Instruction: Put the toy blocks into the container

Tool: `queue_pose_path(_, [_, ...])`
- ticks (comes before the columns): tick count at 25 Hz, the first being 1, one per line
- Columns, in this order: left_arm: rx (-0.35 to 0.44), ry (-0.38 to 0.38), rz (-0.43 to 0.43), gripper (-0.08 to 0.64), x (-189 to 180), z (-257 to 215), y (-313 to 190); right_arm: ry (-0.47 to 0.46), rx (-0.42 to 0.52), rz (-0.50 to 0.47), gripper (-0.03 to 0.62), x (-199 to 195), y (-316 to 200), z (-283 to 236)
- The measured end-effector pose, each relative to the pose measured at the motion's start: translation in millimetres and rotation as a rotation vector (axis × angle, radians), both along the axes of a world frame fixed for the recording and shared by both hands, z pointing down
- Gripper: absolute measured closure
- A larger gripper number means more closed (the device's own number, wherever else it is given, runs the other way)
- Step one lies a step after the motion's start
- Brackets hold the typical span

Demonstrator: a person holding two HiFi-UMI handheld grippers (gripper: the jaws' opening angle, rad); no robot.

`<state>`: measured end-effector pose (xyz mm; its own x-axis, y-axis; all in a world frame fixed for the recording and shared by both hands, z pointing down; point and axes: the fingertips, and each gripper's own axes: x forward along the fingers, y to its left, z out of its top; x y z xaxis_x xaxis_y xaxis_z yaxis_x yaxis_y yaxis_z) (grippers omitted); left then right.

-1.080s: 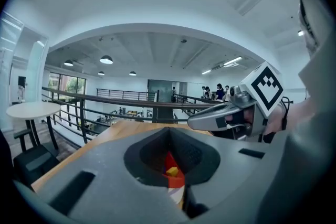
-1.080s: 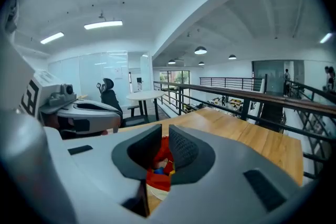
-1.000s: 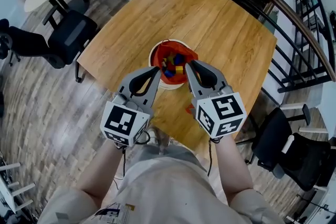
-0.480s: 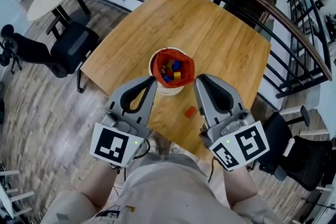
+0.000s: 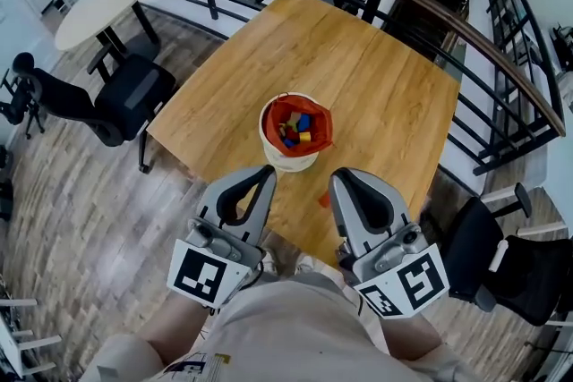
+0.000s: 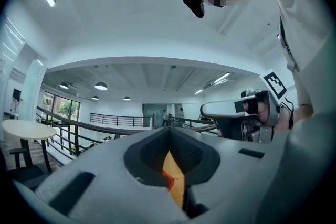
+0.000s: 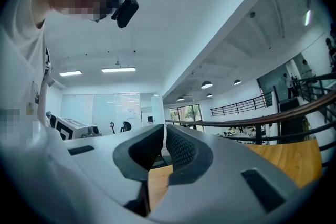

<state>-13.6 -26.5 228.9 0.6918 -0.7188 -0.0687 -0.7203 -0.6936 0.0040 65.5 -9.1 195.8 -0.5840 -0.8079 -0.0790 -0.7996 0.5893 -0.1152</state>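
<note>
- Your head camera looks steeply down on the wooden table (image 5: 376, 76), left gripper (image 5: 266, 173) and right gripper (image 5: 338, 178) close below.
- Each gripper camera sits just behind its jaws, facing level outward.
- All three views share table and railing (image 5: 430, 0).

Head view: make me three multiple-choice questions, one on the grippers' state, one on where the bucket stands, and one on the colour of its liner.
1. The left gripper and right gripper are: A open, B shut and empty, C shut on blocks.
2. The white round plastic bucket stands: A on the light wooden table, B in the left gripper, C in the right gripper.
3. The bucket's bag liner is: A blue, B red, C green.
Answers: B, each gripper view shows the jaws together with nothing held; A, it rests on the tabletop beyond both grippers; B, red plastic folds over the rim around the coloured toy blocks.
</note>
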Motion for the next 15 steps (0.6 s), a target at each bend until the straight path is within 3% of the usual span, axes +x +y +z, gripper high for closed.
queue_pose_path(15, [-0.033,-0.028,-0.008,0.548,-11,18,31,0.017,0.031,-0.018,0.560,-17,33,16])
